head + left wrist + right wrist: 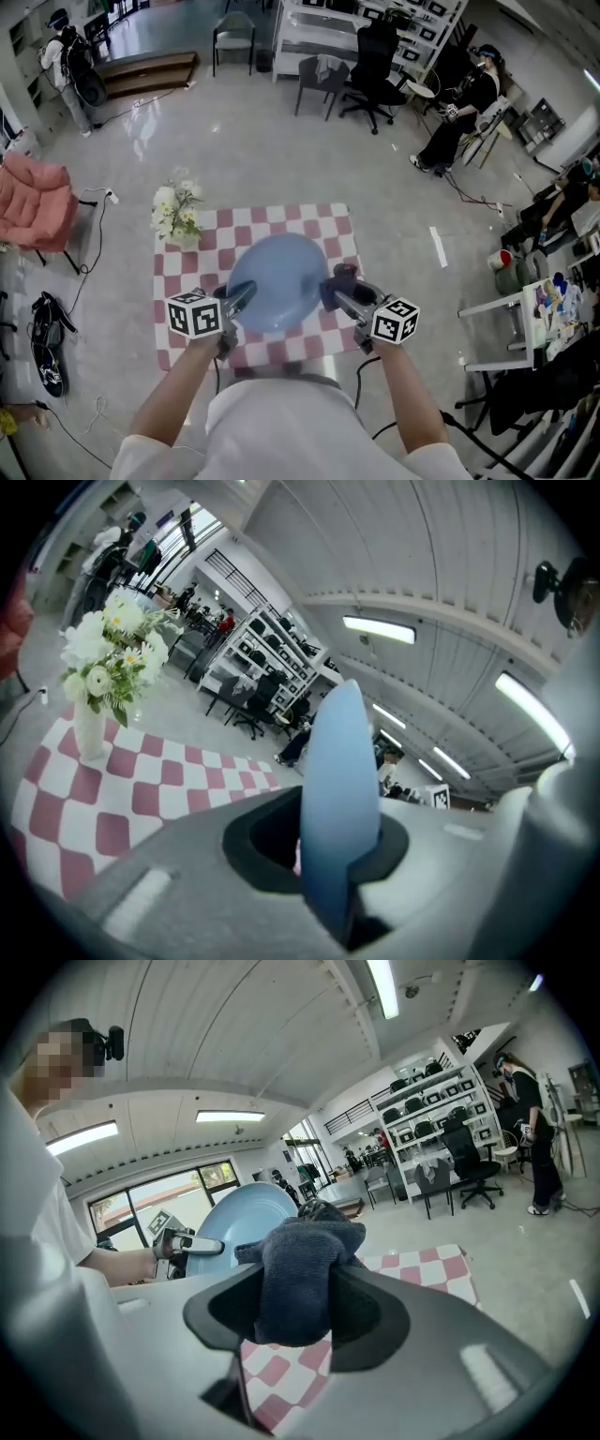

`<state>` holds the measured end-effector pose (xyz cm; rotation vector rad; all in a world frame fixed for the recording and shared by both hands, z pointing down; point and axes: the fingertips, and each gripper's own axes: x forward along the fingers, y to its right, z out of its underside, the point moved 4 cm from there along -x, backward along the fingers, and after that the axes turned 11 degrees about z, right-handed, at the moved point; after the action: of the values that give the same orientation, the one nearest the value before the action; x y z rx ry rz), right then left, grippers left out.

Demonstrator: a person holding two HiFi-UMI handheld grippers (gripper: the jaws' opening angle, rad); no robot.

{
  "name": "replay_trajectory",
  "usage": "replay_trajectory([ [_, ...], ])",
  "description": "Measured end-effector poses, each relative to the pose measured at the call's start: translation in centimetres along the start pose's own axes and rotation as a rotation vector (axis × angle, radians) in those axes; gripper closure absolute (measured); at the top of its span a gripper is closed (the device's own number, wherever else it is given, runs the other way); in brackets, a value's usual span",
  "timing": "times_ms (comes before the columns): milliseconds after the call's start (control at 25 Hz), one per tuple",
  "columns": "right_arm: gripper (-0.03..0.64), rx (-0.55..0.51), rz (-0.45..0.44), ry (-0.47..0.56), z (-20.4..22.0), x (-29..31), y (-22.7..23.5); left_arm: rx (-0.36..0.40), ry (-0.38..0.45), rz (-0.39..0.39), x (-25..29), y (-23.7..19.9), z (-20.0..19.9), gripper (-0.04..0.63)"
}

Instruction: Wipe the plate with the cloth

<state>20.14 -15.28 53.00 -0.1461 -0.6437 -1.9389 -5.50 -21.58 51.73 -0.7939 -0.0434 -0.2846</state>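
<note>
Blue plate point(274, 281) sits at frame centre, lifted over the checked bench point(309, 223). It's tipped on edge, long axis rising straight out of the left gripper point(244, 294), whose jaws clamp its rim. The right gripper point(335, 289) jaws pinch the dark cloth point(341, 275) just beside the plate's right edge.

The room is bright. Long ceiling lights point(380, 628) glow white in both gripper views, and daylight comes in through the big windows point(159, 1199). The shiny floor point(141, 131) has pale glare spots in the head view. Both gripper views bend round, with black corners. The blue plate point(339, 789) is so close that it looks fuzzy. The dark cloth point(300, 1279) shows little detail. Shadows are faint.
</note>
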Motion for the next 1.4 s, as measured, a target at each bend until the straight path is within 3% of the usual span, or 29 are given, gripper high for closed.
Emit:
replay_trajectory([
  [560,0.414,-0.059,-0.022,0.010,-0.6,-0.2,0.2,-0.170,0.037,0.012,0.7,0.0,1.2,0.543],
  [1400,0.416,-0.037,-0.006,0.012,-0.9,-0.6,1.6,-0.222,0.027,0.000,0.9,-0.6,2.0,0.543],
])
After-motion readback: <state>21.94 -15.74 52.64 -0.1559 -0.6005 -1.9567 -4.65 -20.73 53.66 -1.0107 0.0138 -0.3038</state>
